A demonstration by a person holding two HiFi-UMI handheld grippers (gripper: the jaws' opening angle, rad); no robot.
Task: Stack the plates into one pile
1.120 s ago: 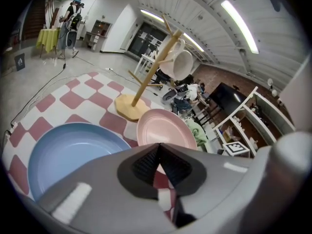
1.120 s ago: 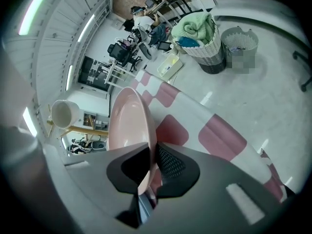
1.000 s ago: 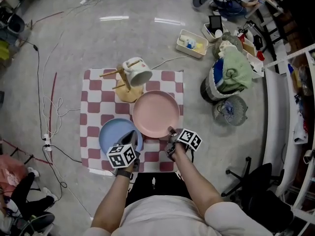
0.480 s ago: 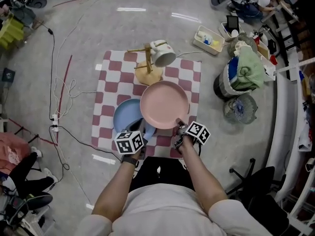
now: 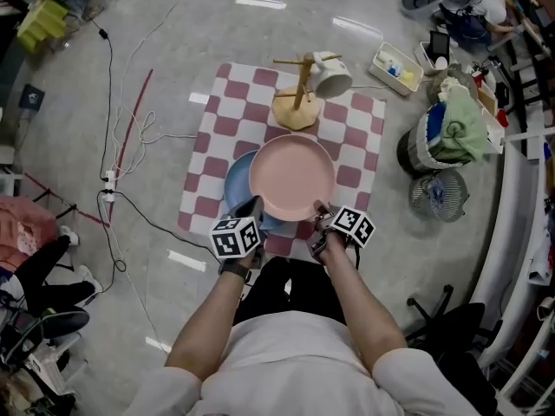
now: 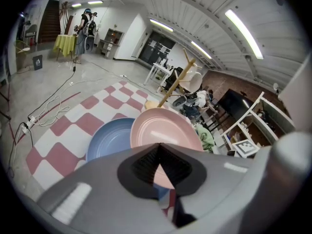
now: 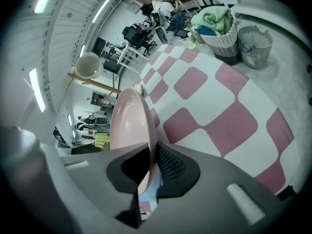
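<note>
A pink plate (image 5: 290, 177) hangs level above the red-and-white checked cloth (image 5: 232, 102), its left part over a blue plate (image 5: 234, 189) that lies on the cloth. My right gripper (image 5: 323, 213) is shut on the pink plate's near rim; in the right gripper view the plate (image 7: 127, 126) stands edge-on between the jaws of that gripper (image 7: 151, 152). My left gripper (image 5: 251, 208) hovers at the blue plate's near edge, shut and empty. In the left gripper view both the pink plate (image 6: 163, 130) and the blue plate (image 6: 108, 140) lie just ahead of it.
A wooden mug stand (image 5: 297, 104) with a white mug (image 5: 332, 74) stands at the cloth's far edge. A laundry basket (image 5: 449, 133), a wire bin (image 5: 442, 196) and a white tray (image 5: 399, 68) sit to the right. Cables (image 5: 130, 141) trail on the floor at the left.
My right gripper has carried the pink plate leftward, so it now overlaps the blue plate more. The left gripper stayed by the blue plate's near edge.
</note>
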